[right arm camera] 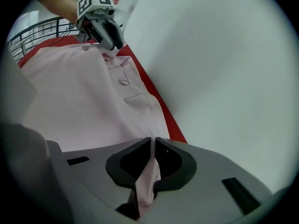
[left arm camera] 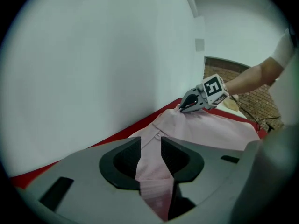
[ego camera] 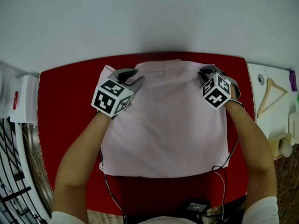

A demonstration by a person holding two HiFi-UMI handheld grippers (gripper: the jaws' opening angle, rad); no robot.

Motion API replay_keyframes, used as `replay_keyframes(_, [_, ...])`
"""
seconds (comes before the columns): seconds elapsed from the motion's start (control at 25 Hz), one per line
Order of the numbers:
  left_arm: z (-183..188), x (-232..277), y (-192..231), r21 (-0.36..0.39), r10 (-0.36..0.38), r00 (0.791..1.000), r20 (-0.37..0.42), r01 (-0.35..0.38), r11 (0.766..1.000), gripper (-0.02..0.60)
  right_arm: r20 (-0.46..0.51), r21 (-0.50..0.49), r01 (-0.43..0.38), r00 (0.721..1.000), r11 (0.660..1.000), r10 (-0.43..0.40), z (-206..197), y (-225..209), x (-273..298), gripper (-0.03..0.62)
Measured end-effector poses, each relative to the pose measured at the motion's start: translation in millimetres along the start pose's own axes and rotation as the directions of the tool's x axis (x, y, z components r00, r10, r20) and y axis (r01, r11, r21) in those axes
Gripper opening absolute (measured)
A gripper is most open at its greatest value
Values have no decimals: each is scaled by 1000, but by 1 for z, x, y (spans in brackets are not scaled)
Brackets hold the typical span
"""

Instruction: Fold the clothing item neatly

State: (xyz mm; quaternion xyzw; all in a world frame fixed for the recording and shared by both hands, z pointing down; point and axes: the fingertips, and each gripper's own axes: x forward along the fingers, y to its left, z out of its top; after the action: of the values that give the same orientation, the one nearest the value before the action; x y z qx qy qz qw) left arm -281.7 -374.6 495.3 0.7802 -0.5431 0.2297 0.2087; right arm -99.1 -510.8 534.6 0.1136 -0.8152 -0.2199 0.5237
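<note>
**Operator:** Location of the pink shirt [ego camera: 166, 125]?

**Technician:** Flat on the red table [ego camera: 60, 106], collar at the far edge, hem nearest the person.

**Operator:** Gripper status?

**Technician:** 2 grips confirmed. The left gripper [ego camera: 135, 80] is clamped on a thick fold of cloth at the far left shoulder. The right gripper [ego camera: 204, 72] pinches a thin layer at the far right shoulder, its jaws nearly together.

**Operator:** Progress?

**Technician:** Early to middle, by estimate. The outline is rectangular and no sleeves are visible, so the sides appear folded in. No crosswise fold is made yet. Remaining: bring the shoulders toward the hem, then flatten.
</note>
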Motion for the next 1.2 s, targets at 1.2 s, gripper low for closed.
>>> replay_keyframes(1.2, [-100, -91, 113, -383, 261, 960, -100, -280, 880, 9, -32, 559, 67, 998, 826, -60, -94, -62, -14, 14])
